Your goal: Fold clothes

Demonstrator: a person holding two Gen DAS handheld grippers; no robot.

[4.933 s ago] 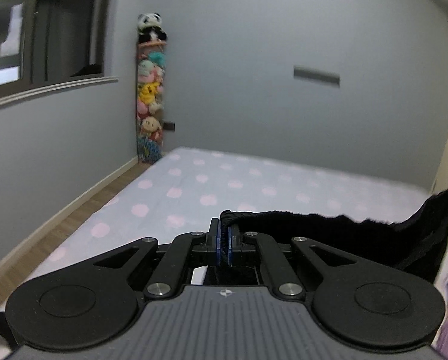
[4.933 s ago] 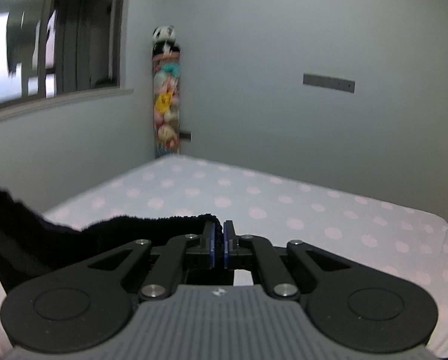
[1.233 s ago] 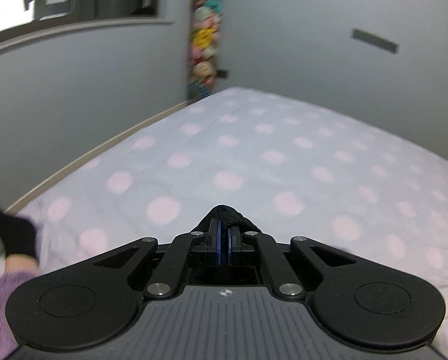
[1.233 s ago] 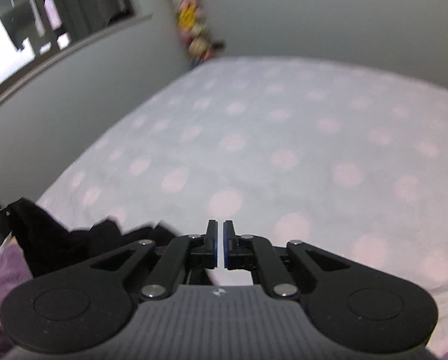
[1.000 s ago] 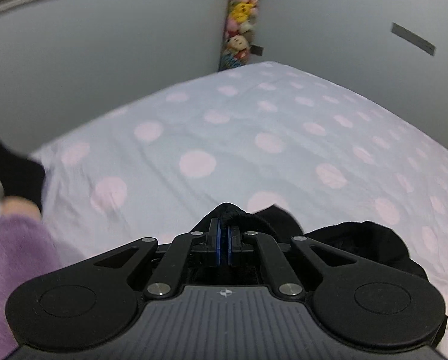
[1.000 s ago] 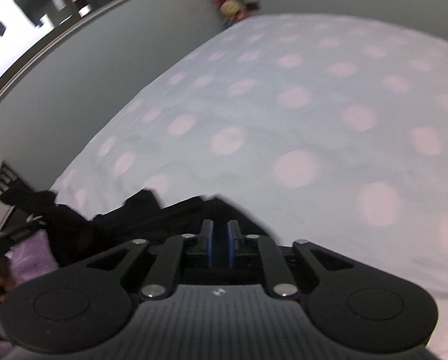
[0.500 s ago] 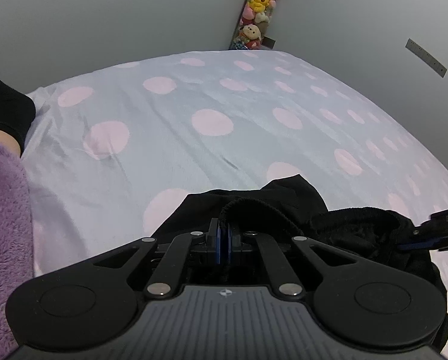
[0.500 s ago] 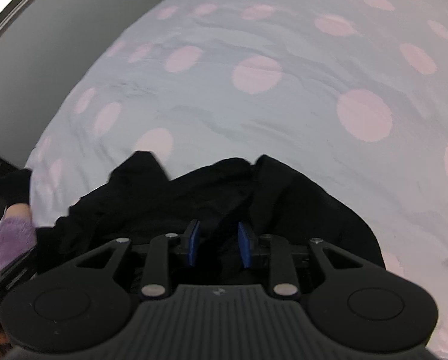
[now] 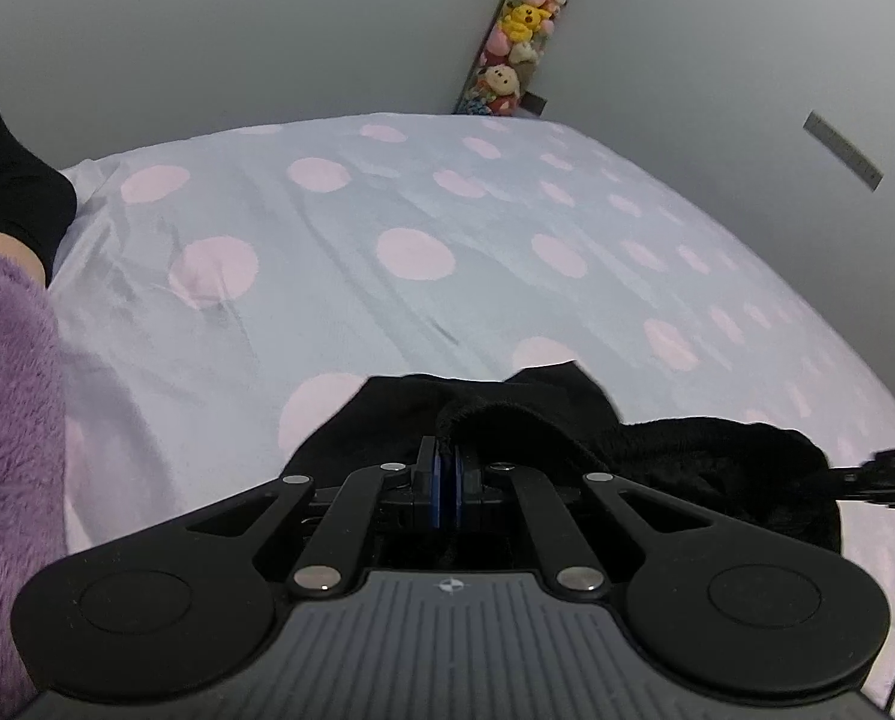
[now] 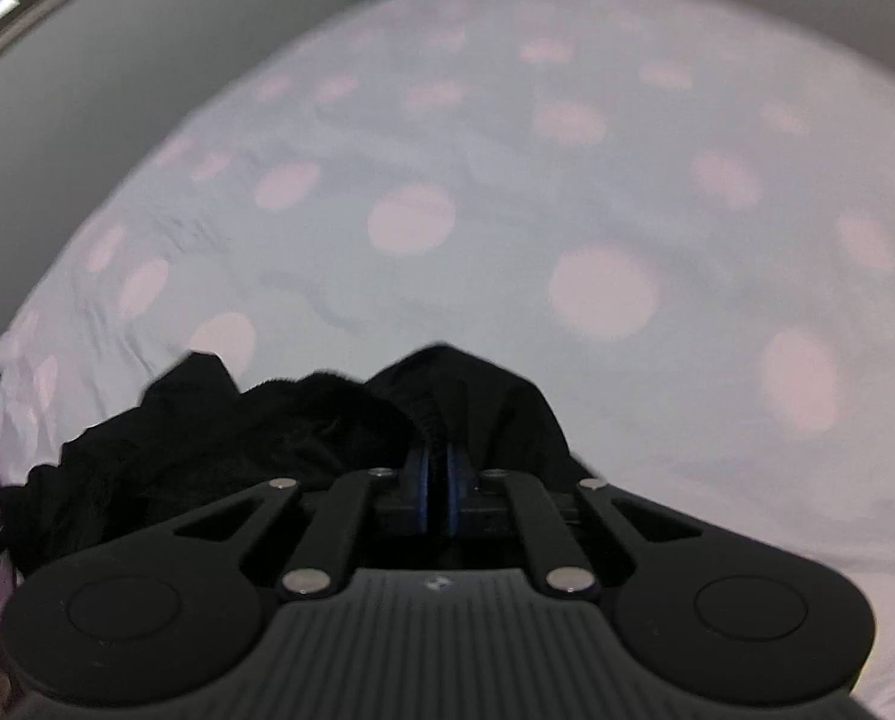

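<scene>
Both claws, left claw & right claw, pinch black garment on dotted bedsheet.

- A home bedroom: bed with pale blue sheet dotted in pink
- Tall column of colourful stuffed toys in the corner of plain grey walls

Garment bunched on the bed's near edge, plush toys stacked behind — far corner
</scene>
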